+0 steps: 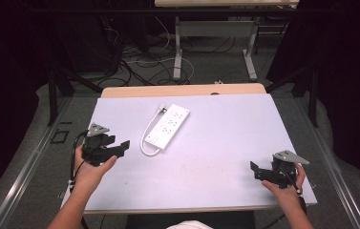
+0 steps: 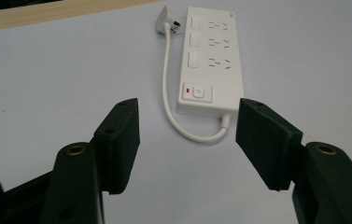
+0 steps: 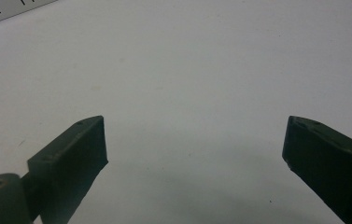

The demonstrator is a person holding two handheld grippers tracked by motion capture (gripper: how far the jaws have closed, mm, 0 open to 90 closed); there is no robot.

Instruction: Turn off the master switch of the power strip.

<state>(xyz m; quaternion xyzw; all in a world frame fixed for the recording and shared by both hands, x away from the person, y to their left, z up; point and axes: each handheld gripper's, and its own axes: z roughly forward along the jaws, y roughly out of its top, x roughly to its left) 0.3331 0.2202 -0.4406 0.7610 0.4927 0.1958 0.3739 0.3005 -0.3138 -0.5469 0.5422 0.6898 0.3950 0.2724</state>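
A white power strip (image 1: 168,126) lies on the pale table top, its short white cord (image 1: 145,138) looping back to a plug (image 1: 161,109) at its far end. In the left gripper view the strip (image 2: 213,60) lies just ahead, with a switch (image 2: 198,91) at its near end. My left gripper (image 1: 122,145) hovers at the table's left edge, pointing toward the strip, jaws apart and empty (image 2: 187,140). At the right front corner, my right gripper (image 1: 255,169) is held wide open over bare table (image 3: 194,149), holding nothing.
The table (image 1: 225,138) has a wooden strip along its far edge (image 1: 182,89). Beyond it stand table legs (image 1: 177,52) and loose cables (image 1: 139,67) on the floor. Dark curtains close off both sides.
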